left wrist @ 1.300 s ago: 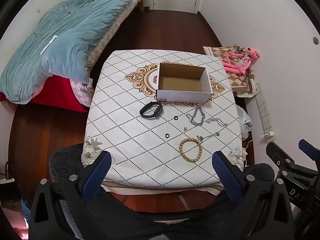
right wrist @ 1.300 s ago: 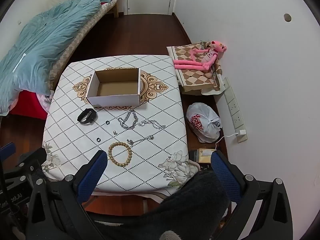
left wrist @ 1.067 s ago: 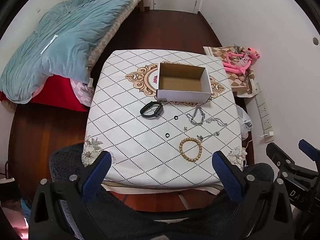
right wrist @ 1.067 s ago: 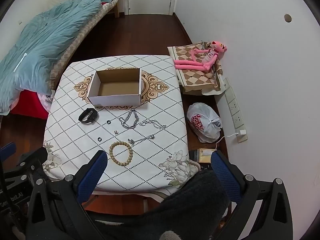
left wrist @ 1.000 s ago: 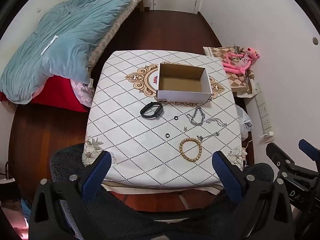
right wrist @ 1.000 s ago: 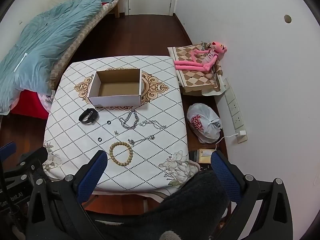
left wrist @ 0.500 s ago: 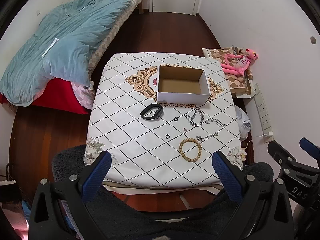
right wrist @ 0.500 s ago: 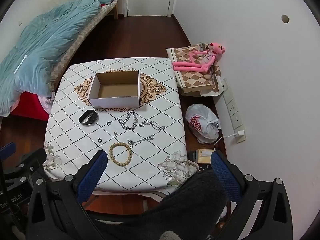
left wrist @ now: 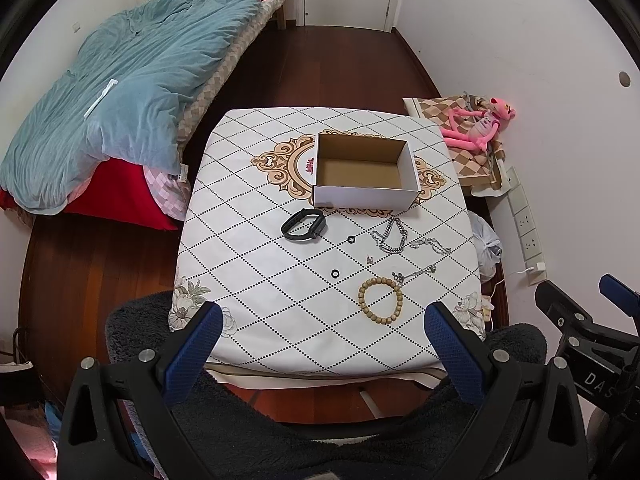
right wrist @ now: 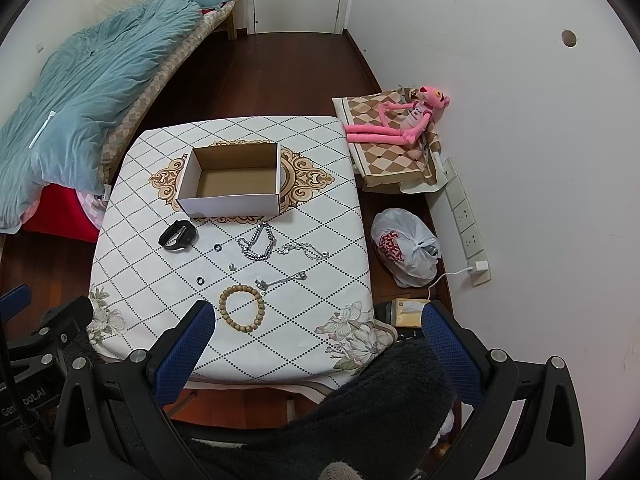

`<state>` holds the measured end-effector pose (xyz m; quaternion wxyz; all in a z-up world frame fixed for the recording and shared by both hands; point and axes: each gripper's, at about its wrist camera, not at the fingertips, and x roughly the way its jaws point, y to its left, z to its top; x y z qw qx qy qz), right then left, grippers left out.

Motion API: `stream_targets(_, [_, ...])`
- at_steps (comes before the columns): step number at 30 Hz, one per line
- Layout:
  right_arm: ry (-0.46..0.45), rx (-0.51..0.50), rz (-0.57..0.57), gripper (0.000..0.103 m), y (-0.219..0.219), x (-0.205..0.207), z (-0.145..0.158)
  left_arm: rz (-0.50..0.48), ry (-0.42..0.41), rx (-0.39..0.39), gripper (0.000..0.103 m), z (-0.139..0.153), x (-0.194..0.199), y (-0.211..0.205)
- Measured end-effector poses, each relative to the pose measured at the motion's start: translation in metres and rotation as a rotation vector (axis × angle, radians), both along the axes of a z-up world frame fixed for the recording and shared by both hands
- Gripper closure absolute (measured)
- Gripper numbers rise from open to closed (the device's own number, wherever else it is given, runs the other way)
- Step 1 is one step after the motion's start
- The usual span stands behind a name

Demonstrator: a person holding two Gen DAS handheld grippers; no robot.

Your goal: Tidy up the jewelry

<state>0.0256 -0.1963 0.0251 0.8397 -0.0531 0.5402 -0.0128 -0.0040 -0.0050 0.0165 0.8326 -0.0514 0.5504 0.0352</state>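
An empty open cardboard box [left wrist: 362, 172] [right wrist: 232, 179] stands mid-table on a white diamond-patterned cloth [left wrist: 256, 280]. In front of it lie a black wristband [left wrist: 303, 225] [right wrist: 178, 235], two small black rings [left wrist: 351, 238] [left wrist: 334, 272], silver chains [left wrist: 390, 236] [right wrist: 258, 246], a thin silver chain [right wrist: 282, 278] and a wooden bead bracelet [left wrist: 380, 300] [right wrist: 241, 307]. My left gripper [left wrist: 320, 344] and right gripper [right wrist: 318, 340] are both open, empty and held high above the table's near edge.
A bed with a teal duvet [left wrist: 120, 96] stands left of the table. A pink plush toy [right wrist: 404, 120] on a checked cushion, a plastic bag [right wrist: 404, 246] and wall sockets [right wrist: 466, 224] sit on the right. Dark fuzzy fabric [left wrist: 280, 420] lies below the grippers.
Both grippers have risen and pulled back slightly, so the table looks a little smaller and lower. Nothing on the table has moved.
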Motion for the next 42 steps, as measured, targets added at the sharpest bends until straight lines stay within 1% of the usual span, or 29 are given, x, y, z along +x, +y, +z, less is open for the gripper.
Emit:
stream_targets(6, [0.002, 0.001, 0.001, 0.000, 0.000, 0.000, 0.001, 0.001, 0.000, 0.001, 0.000, 0.004, 0.001, -0.002])
stream_targets(7, [0.002, 0.001, 0.002, 0.000, 0.000, -0.001, 0.001, 0.002, -0.001, -0.001, 0.000, -0.003, 0.000, 0.002])
stream_targets(11, [0.001, 0.000, 0.003, 0.000, 0.000, -0.001, 0.001, 0.002, -0.004, 0.000, 0.000, -0.003, 0.000, 0.002])
stream_targets(25, [-0.011, 0.003, 0.000, 0.000, 0.001, -0.003, 0.006, -0.001, -0.019, 0.000, 0.000, 0.006, 0.000, 0.005])
stream_targets(42, [-0.019, -0.001, -0.009, 0.000, -0.003, -0.004, 0.006, -0.001, -0.018, -0.006, 0.000, 0.007, 0.000, 0.005])
